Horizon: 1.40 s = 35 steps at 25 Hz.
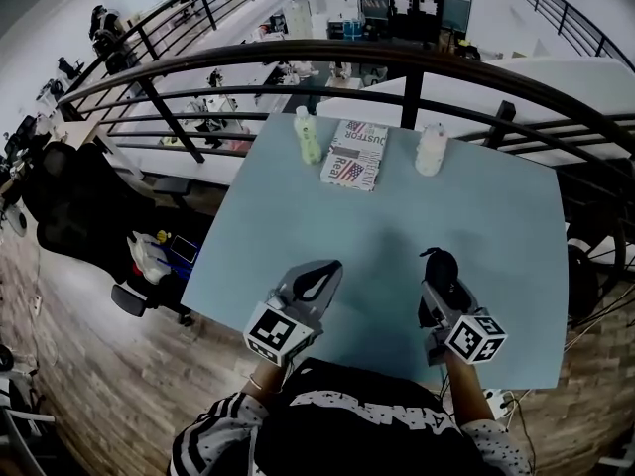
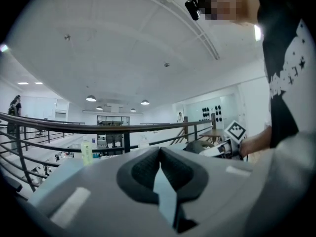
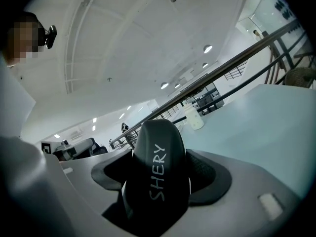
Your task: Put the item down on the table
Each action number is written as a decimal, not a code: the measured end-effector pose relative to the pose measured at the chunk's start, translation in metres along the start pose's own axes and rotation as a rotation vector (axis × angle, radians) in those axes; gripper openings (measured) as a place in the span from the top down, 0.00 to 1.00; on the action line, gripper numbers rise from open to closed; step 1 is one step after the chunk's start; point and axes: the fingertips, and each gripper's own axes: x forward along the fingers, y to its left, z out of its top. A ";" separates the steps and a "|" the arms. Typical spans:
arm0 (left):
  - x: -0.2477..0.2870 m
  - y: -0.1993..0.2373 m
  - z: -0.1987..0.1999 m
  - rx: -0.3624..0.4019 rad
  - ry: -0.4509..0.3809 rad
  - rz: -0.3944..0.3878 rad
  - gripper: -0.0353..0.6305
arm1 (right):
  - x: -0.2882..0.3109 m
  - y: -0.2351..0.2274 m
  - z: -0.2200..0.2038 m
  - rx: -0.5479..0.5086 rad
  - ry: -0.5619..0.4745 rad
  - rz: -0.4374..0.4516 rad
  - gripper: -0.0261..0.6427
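Observation:
A black oval case (image 3: 158, 174) with "SHERY" written on it stands between the dark pads of my right gripper (image 3: 159, 181), which is shut on it. In the head view that case (image 1: 440, 264) pokes out of the right gripper (image 1: 438, 278) over the near right part of the pale blue table (image 1: 496, 216). My left gripper (image 1: 319, 274) hovers over the near left part. Its pads meet at the tips in the left gripper view (image 2: 159, 154), with nothing between them. Both grippers tilt upward.
At the table's far side stand a green bottle (image 1: 308, 135), a printed packet (image 1: 354, 154) and a white bottle (image 1: 431, 150). A dark curved railing (image 1: 298, 58) runs behind the table. A black office chair (image 1: 79, 206) is on the floor at the left.

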 end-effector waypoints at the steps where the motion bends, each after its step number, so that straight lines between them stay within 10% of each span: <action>1: 0.002 0.002 -0.001 0.000 0.002 -0.004 0.95 | 0.002 -0.004 -0.002 -0.014 0.008 -0.015 0.44; 35: 0.020 0.051 -0.009 -0.034 0.043 0.031 0.95 | 0.048 -0.068 -0.057 -0.113 0.242 -0.179 0.44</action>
